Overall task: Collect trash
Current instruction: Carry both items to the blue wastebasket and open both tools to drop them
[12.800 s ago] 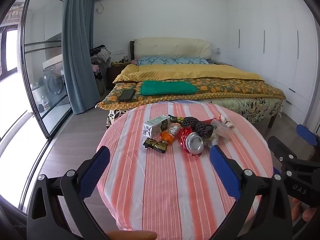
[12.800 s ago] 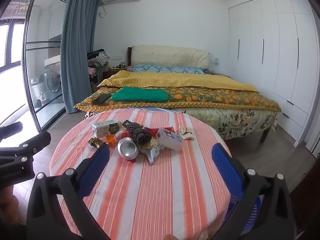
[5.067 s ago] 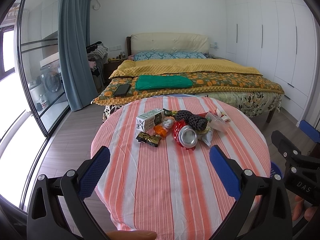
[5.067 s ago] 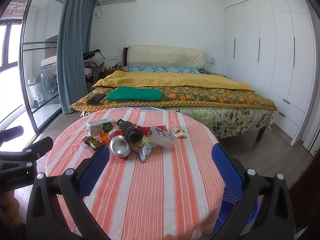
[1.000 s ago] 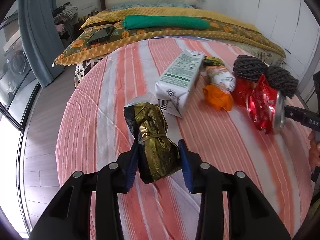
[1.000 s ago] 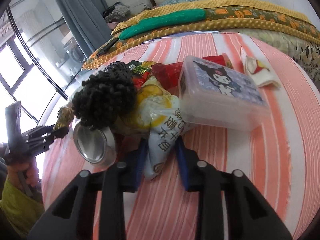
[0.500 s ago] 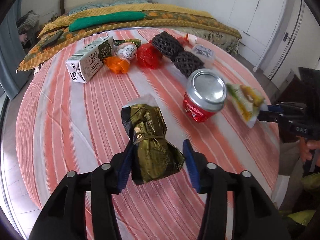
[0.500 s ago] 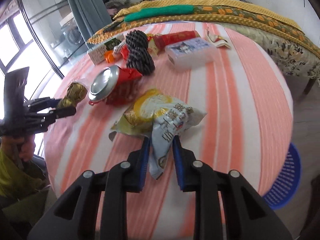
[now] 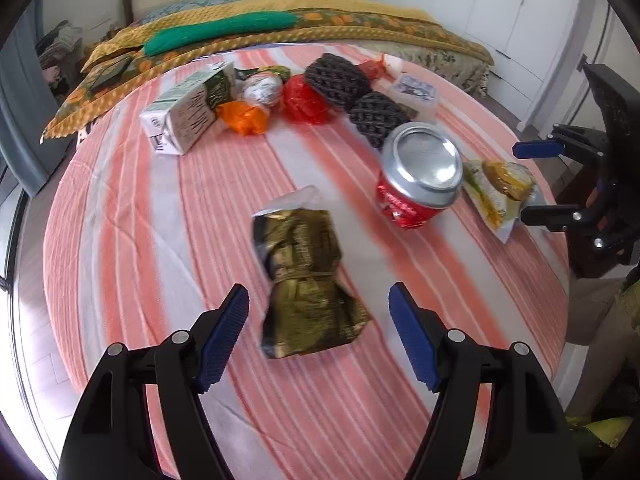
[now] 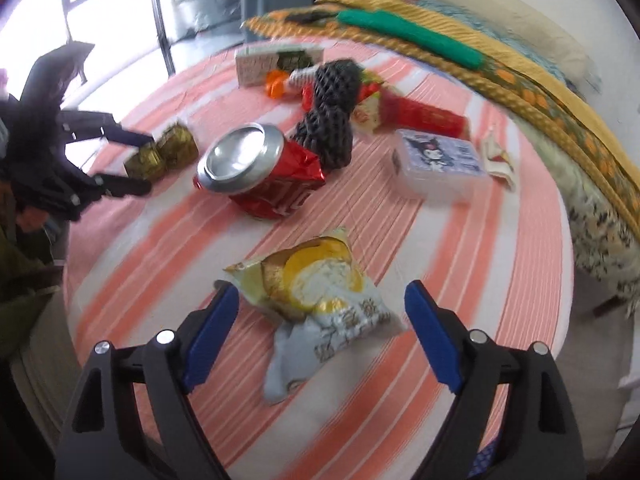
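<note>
Across the striped round table, the left gripper is opening, its pads clear of the gold wrapper near the near edge, while the right gripper likewise opens off the snack packet, apparently gathering both pieces apart from the central trash pile.

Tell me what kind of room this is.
Most likely a bedroom: a made bed with pillows sits just behind the round table, and white wardrobe doors line the wall.
</note>
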`<state>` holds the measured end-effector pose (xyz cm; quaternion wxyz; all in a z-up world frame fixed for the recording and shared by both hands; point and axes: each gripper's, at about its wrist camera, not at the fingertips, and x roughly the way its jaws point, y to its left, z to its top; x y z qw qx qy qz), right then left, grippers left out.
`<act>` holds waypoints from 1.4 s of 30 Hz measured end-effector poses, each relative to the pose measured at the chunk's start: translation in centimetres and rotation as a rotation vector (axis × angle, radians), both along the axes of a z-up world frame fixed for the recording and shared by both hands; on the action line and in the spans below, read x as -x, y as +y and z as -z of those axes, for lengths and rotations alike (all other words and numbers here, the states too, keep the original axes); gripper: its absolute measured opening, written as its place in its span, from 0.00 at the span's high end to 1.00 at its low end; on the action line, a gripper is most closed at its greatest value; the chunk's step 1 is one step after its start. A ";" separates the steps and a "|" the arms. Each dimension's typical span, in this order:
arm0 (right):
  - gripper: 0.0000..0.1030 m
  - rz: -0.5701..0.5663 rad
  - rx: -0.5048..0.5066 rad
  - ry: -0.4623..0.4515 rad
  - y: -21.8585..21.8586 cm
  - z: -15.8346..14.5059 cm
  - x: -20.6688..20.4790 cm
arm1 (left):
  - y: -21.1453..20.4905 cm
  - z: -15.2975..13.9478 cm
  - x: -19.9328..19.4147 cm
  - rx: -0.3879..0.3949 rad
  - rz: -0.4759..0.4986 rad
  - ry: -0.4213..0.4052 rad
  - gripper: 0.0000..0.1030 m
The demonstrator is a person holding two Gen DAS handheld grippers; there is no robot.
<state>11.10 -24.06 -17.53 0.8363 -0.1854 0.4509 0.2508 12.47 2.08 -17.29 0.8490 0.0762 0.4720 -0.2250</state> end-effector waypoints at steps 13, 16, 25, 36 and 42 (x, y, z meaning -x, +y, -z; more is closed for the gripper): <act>0.61 0.123 -0.285 0.049 -4.9 -3.1 3.0 | 1.9 -4.2 1.5 0.089 -0.046 -0.043 0.70; 0.61 0.254 -0.407 0.017 -9.9 -4.8 4.2 | -0.5 -7.0 2.6 0.139 0.016 -0.070 0.70; 0.61 0.728 -0.359 -0.096 -26.3 -5.1 7.3 | -20.9 -9.8 4.0 0.271 0.377 -0.023 0.70; 0.61 1.029 -0.410 0.037 -39.2 2.9 7.9 | -44.2 0.2 1.7 0.149 0.484 0.177 0.69; 0.58 1.098 -0.485 0.098 -42.8 6.7 7.1 | -49.2 5.2 0.4 0.093 0.466 0.211 0.54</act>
